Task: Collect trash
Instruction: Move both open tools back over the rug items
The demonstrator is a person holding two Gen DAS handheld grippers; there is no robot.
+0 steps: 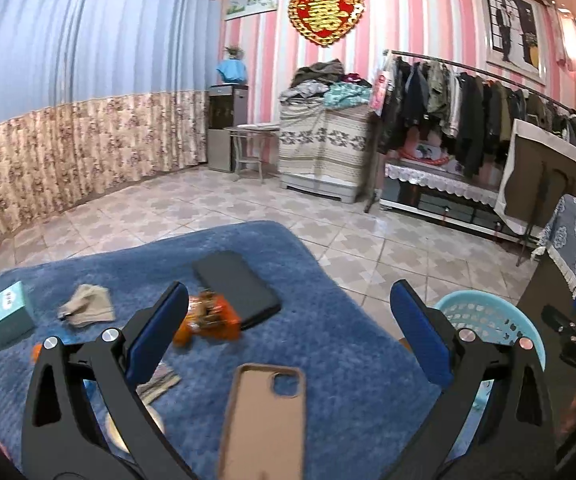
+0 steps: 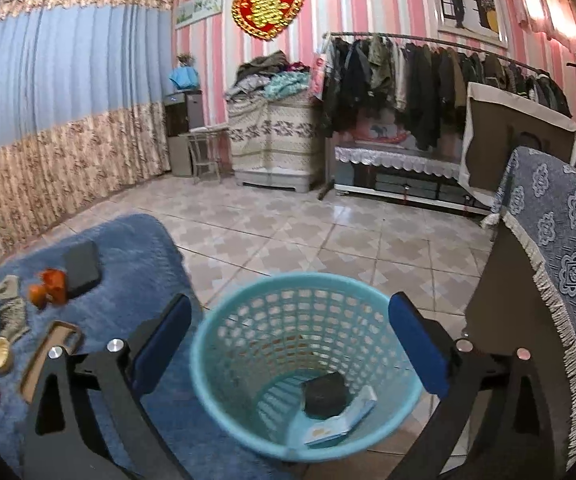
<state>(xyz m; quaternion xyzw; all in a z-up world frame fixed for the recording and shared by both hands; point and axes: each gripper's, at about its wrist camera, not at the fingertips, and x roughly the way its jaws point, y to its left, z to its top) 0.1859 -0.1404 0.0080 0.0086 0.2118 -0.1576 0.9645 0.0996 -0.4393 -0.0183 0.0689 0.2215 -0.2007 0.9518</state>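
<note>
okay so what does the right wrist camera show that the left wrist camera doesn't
Only the right wrist view looks down into the basket, showing a dark lump and a flat packet at its bottom, under the open right tool. Only the left wrist view shows the teal box and the open left tool. Both show the blue rug, phone case, orange wrapper and black wallet.

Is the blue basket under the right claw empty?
No. In the right wrist view the basket already holds a dark lump and a light blue packet at its bottom.
</note>
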